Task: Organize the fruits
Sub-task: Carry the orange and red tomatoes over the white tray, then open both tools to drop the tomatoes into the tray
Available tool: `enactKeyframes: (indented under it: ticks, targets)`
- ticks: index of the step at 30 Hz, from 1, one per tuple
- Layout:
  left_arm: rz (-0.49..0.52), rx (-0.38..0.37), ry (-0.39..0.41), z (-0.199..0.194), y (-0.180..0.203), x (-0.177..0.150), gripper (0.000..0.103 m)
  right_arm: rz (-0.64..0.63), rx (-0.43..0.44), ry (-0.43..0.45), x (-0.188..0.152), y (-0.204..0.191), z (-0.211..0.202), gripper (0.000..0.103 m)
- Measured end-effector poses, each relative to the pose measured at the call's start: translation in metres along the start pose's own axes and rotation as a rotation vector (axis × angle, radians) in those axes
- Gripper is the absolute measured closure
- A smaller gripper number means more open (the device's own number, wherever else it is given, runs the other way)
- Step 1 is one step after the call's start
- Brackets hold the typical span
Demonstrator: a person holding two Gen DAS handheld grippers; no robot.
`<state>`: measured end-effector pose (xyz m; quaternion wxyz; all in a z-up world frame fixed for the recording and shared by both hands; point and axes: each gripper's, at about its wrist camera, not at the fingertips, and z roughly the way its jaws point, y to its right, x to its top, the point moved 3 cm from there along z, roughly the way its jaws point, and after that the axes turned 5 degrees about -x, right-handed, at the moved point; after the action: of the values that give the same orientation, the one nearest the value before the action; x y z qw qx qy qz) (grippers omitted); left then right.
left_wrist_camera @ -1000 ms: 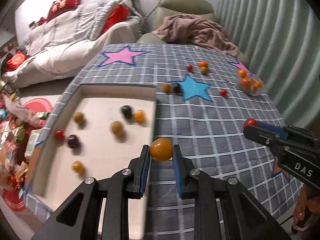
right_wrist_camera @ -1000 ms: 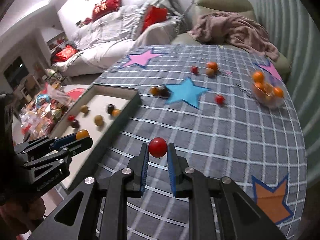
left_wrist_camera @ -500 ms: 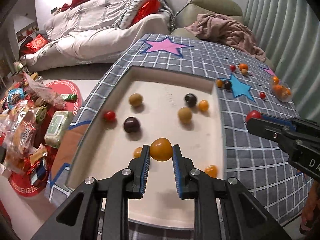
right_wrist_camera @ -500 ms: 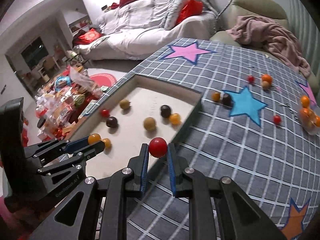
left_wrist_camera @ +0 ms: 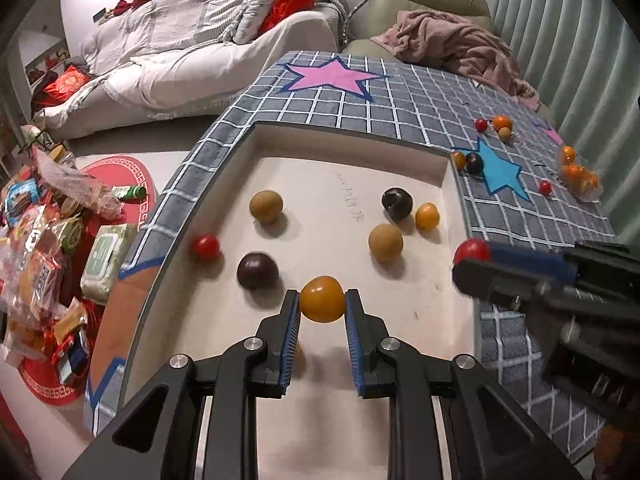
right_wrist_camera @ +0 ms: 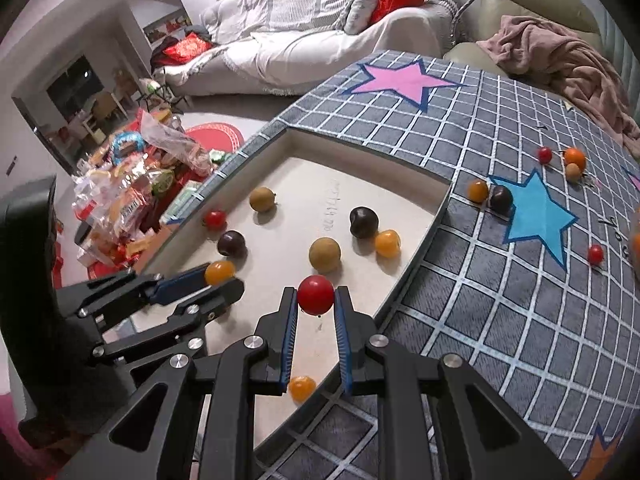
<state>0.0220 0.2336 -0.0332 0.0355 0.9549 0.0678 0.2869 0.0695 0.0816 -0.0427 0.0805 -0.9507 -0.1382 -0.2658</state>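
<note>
My left gripper (left_wrist_camera: 322, 305) is clamped on a small round orange tomato-like fruit (left_wrist_camera: 322, 298), pinched across its widest part at the very tips of the blue-padded fingers (left_wrist_camera: 291, 330). My right gripper (right_wrist_camera: 316, 300) grasps a small round glossy red fruit (right_wrist_camera: 315, 294) the same way, at the fingertips.

Handling, as I judge it: both fruits are light, smooth-skinned and slippery, and soft enough to split under hard pressure. A hold across the equator with moderate squeeze suits them; a grip this far out leaves little margin if either one rolls.

Pose: the left gripper points forward and down over the shallow beige rectangular tray (left_wrist_camera: 344, 132), its fruit above the tray floor towards the near edge. The right gripper, seen in the left wrist view (left_wrist_camera: 472, 258), sits at the tray's right edge, and its fruit hangs over the floor just inside that edge.

Seven fruits show on the tray floor, among them a small orange fruit (right_wrist_camera: 302, 388) near the near edge below the right fingers. More fruits remain on the grey checked tablecloth (right_wrist_camera: 480, 300) beyond the tray's far right corner.
</note>
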Motion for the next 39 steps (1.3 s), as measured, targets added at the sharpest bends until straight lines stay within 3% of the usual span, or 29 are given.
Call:
enactKeyframes:
  ticks: [12,25,28,31,33,39]
  targets:
    - [0.029,0.03,-0.085,0.047,-0.005,0.02,0.079,-0.077,-0.022,-0.111,0.008,0.007,0.045,0.083]
    - [0.039,0.028,-0.06,0.049,-0.006,0.023,0.079,-0.126,-0.028,-0.133,0.007,0.003,0.057,0.081]
    - [0.032,0.024,-0.061,0.047,-0.007,0.023,0.079,-0.127,-0.032,-0.112,0.007,0.003,0.052,0.076]
    - [0.023,0.022,-0.059,0.043,-0.011,0.024,0.078,-0.116,-0.017,-0.084,0.008,0.005,0.045,0.064]
    - [0.015,0.029,-0.056,0.04,-0.015,0.024,0.078,-0.11,-0.014,-0.069,0.009,0.005,0.04,0.05]
    - [-0.004,0.033,-0.044,0.032,-0.022,0.023,0.078,-0.105,-0.01,-0.053,0.01,0.001,0.032,0.035]
